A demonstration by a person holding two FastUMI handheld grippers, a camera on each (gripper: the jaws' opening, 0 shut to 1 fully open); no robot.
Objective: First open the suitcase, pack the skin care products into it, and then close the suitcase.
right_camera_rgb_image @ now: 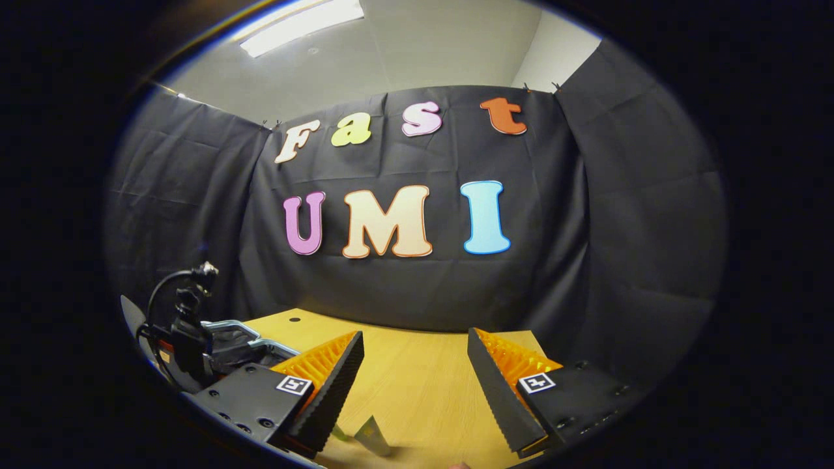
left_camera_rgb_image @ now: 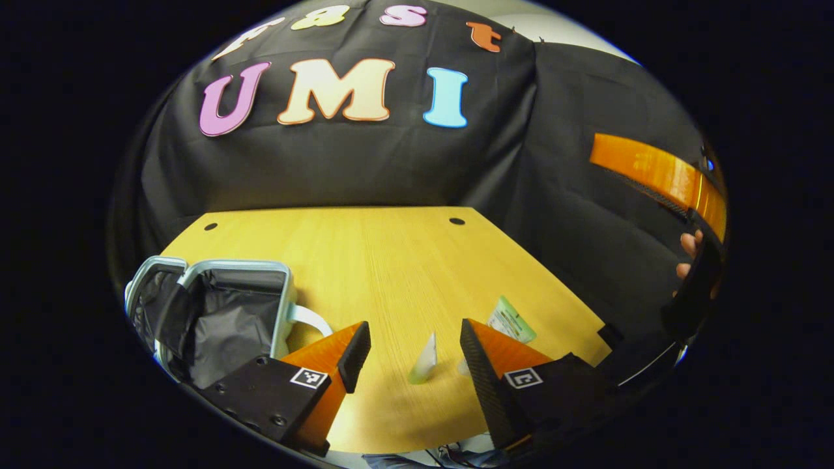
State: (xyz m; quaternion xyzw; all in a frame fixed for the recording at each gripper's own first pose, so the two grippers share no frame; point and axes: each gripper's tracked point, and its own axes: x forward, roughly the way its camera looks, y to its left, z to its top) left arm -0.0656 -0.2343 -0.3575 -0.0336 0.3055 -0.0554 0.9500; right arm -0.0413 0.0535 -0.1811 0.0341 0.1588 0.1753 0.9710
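**Suitcase open, products still loose on the worktop**

The worktop (left_camera_rgb_image: 391, 260) spans the middle of the left gripper view. At its lower left the suitcase (left_camera_rgb_image: 215, 312) lies open, dark lining exposed, its lid (left_camera_rgb_image: 146, 286) swung toward the left edge of the frame and its pale handle (left_camera_rgb_image: 313, 318) facing right, toward the products. Its long axis looks to run from frame bottom to top, though the fisheye makes that uncertain.

The left hand-held gripper (left_camera_rgb_image: 415, 355) is released, jaws wide apart, nothing between them. The right hand-held gripper (right_camera_rgb_image: 415, 365) is likewise spread and empty; in the left gripper view it sits at the right edge (left_camera_rgb_image: 690, 286), well above the worktop.

The green-labelled tube (left_camera_rgb_image: 511, 320) lies flat at lower centre-right, partly behind a finger, long axis slanting from upper left to lower right. The small pale tube (left_camera_rgb_image: 425, 359) stands upright, crimped tip up, near the centre between the fingers.

Risks, as I judge them: the upright tube is narrow and light, so an off-centre closure could topple or skid it; the flat tube offers little height to pinch; reaching left could knock the lid.
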